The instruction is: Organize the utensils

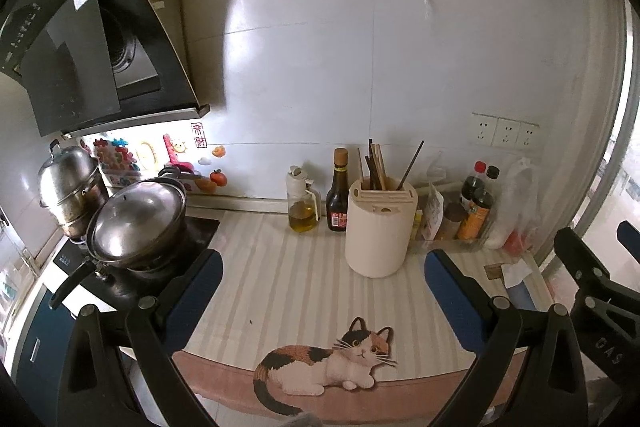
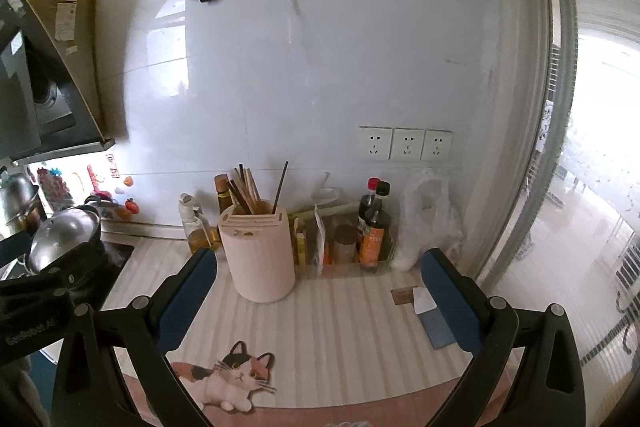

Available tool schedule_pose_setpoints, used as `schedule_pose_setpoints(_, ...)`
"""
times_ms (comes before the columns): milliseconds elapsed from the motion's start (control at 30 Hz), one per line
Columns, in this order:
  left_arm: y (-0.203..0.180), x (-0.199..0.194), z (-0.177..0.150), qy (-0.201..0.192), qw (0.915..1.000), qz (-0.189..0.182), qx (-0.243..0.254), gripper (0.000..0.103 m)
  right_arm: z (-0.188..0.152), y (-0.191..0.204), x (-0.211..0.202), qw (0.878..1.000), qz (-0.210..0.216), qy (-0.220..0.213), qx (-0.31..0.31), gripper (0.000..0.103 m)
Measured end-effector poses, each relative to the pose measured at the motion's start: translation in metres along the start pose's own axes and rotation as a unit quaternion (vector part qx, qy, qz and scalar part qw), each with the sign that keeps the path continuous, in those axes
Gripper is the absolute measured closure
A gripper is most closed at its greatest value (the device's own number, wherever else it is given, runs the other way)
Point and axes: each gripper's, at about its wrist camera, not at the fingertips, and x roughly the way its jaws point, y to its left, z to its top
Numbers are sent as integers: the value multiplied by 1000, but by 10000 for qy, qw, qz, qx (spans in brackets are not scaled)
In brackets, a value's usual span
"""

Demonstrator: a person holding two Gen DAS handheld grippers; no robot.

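Nearest the lenses, a cat-printed mat (image 1: pixel 328 359) is seen along the tabletop's front edge, with the left claw (image 1: pixel 320 291) and right claw (image 2: pixel 320 291) both held released and empty above it. Chopsticks (image 1: pixel 376 163) are stood upright in a cream holder (image 1: pixel 378 231) near the back edge, beside sauce bottles (image 1: pixel 338 195). They are judged light, stiff and slippery, best pinched at the exposed upper ends, with open room in front of the holder.
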Motion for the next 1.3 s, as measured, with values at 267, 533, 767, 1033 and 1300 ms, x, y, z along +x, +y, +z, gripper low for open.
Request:
schedule_pose_setpoints(267, 1, -12, -1, -95, 9998, 143, -63, 0, 4, 1, -14, 9998, 60, -103, -153, 0)
schedule_pose_setpoints(533, -1, -13, 1, -52, 9999, 140, -50, 0, 9, 3, -13, 9996, 150, -130, -199, 0)
schedule_pose_setpoints(767, 0, -14, 3, -58, 9999, 153, -23, 0, 12, 2, -10, 9996, 215, -90, -166, 0)
schedule_pose_setpoints(1033, 2, -14, 7, -120, 9998, 140, -21, 0, 16, 2, -5, 9995, 219, -93, -194, 0)
schedule_pose_setpoints(1300, 2, -11, 8, -79, 9999, 128, -20, 0, 16, 3, -1, 9996, 217, -72, -193, 0)
